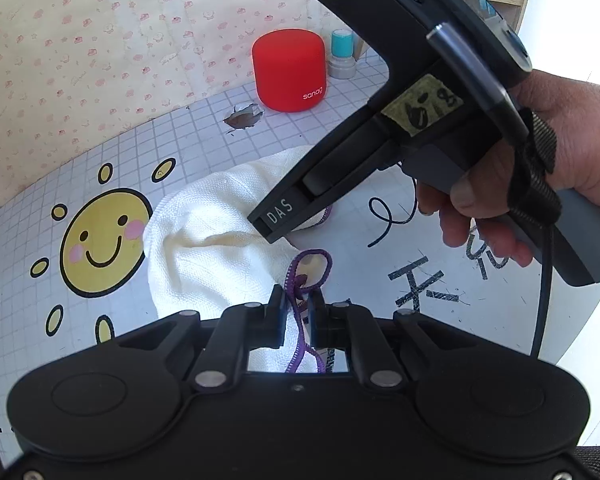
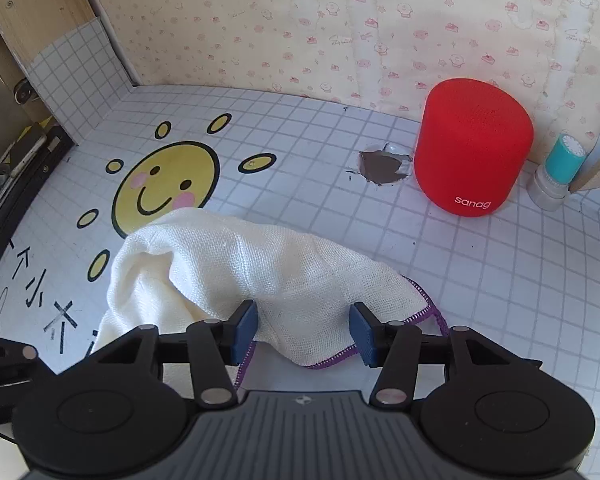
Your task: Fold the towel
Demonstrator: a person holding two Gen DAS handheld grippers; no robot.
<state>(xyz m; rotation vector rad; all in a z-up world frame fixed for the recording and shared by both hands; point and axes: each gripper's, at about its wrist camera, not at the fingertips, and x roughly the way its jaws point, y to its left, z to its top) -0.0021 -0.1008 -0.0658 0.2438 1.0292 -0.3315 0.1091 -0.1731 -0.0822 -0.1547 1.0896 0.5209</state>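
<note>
A cream towel (image 1: pixel 204 240) with a purple stitched edge lies crumpled on the gridded table mat, partly over the sun drawing. My left gripper (image 1: pixel 298 300) is shut on the towel's purple-edged corner at its near side. My right gripper (image 2: pixel 303 320) is open, its blue pads on either side of the towel's (image 2: pixel 260 268) near edge, the cloth lying between them. In the left wrist view the right gripper's body (image 1: pixel 380 128) reaches down over the towel's right side, with its fingertips hidden.
A red sanag speaker (image 2: pixel 474 144) stands at the back by the wall, with a teal-capped stamp (image 2: pixel 560 168) to its right. A torn hole (image 2: pixel 382 166) is in the mat beside the speaker. A yellow sun drawing (image 2: pixel 164 184) is on the left.
</note>
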